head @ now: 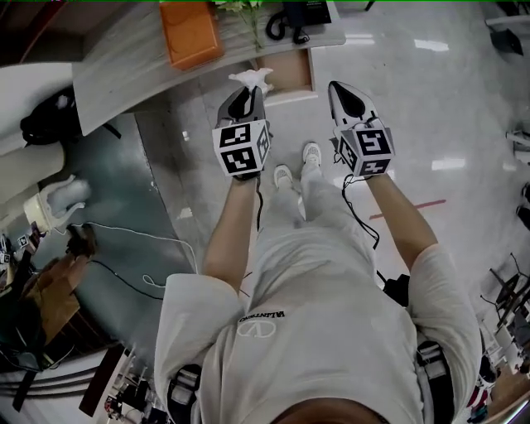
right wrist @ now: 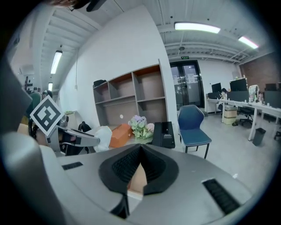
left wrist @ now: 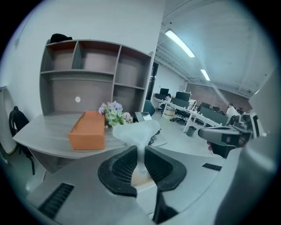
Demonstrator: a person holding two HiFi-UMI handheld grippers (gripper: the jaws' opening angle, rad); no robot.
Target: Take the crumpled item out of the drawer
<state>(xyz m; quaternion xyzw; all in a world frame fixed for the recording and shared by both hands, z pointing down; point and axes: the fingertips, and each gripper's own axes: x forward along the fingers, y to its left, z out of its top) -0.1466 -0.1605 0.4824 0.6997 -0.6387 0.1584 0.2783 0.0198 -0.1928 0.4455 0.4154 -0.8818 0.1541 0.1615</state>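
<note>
The crumpled white item (head: pixel 251 79) is pinched between the jaws of my left gripper (head: pixel 246 98), held in the air just in front of the open drawer (head: pixel 291 73) under the desk. In the left gripper view the white wad (left wrist: pixel 137 131) bulges out above the pads of the left gripper (left wrist: pixel 139 154), which press on its lower part. My right gripper (head: pixel 343 93) hovers beside it on the right, over the floor, its jaws closed together with nothing in them. In the right gripper view its tips (right wrist: pixel 140 148) meet, and the white item (right wrist: pixel 103 136) shows at the left.
On the grey desk (head: pixel 124 70) stand an orange box (head: pixel 190 33), a bunch of flowers (head: pixel 240 7) and a black phone (head: pixel 302 16). Open shelving (left wrist: pixel 88 74) rises behind the desk. A blue chair (right wrist: pixel 193 127) stands to the right. The person's feet (head: pixel 296 166) are below the grippers.
</note>
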